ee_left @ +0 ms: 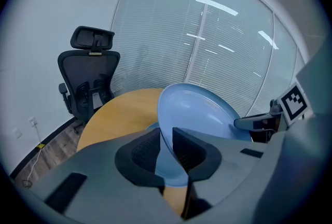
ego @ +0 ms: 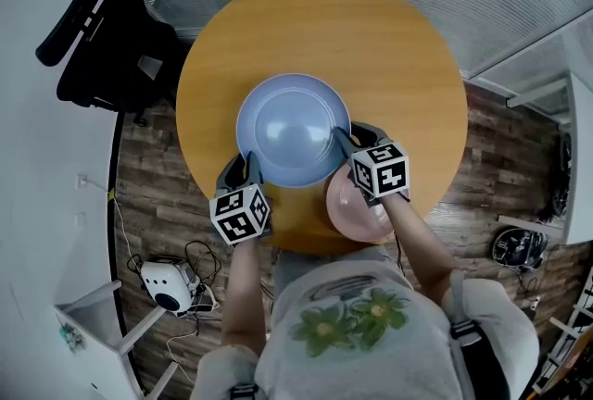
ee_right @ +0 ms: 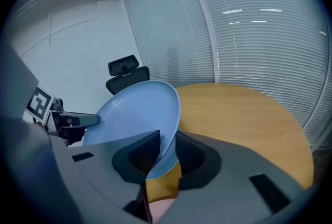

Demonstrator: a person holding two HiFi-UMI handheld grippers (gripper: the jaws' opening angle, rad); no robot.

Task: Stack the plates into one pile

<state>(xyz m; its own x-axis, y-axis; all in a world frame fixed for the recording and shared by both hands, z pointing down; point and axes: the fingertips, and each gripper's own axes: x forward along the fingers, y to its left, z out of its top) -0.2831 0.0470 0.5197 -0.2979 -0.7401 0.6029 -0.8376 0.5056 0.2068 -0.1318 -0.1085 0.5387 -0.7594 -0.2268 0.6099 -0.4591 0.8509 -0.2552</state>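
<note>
I hold a light blue plate (ego: 292,128) by its rim between both grippers, above the near half of the round wooden table (ego: 389,46). My left gripper (ego: 248,165) is shut on the rim's near-left edge, and my right gripper (ego: 343,141) is shut on its near-right edge. In the left gripper view the blue plate (ee_left: 202,114) stands tilted between that gripper's (ee_left: 166,140) pads. In the right gripper view the plate's rim (ee_right: 137,114) is pinched in that gripper (ee_right: 165,153). A pink plate (ego: 347,202) lies on the table's near edge under my right hand, mostly hidden.
A black office chair (ego: 120,46) stands left of the table by the blind-covered glass wall. On the wooden floor at the lower left sit a white device (ego: 167,285) with cables and a white shelf (ego: 93,315). More gear lies on the floor at the right (ego: 519,245).
</note>
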